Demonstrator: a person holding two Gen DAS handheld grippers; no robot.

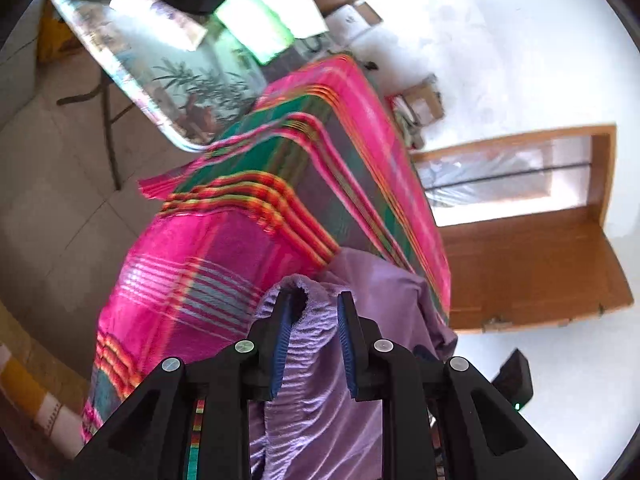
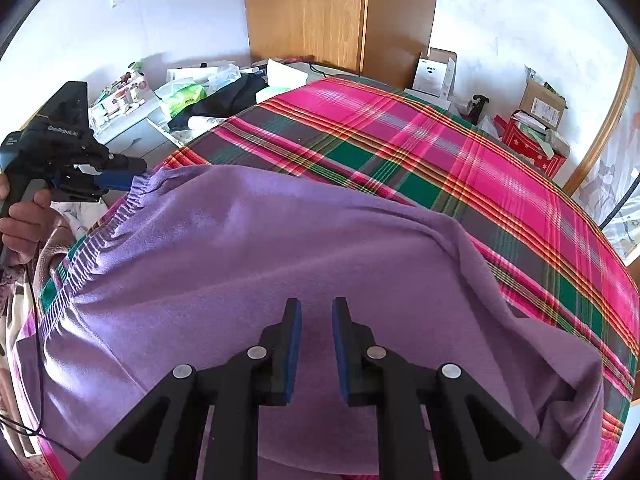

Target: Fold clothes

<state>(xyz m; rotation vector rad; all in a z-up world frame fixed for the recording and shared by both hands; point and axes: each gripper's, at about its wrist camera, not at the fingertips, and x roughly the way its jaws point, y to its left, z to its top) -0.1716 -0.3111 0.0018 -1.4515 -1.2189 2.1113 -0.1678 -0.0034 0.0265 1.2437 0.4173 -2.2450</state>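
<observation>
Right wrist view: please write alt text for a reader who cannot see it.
A purple fleece garment lies spread on a pink and green plaid bedcover. The right tongs hover over it, holding nothing, while the left tongs meet its gathered waistband.

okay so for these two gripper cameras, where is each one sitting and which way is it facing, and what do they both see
Left wrist: sits on the left gripper, tilted, looking along the plaid bed cover toward a cluttered table; only its own fingers show, the purple garment lying between them.
Right wrist: sits on the right gripper, looking down over the garment toward the wardrobe; its own fingers, plus a hand holding the left gripper at the elastic waistband.
Shared: garment, bed cover, table, left gripper.
</observation>
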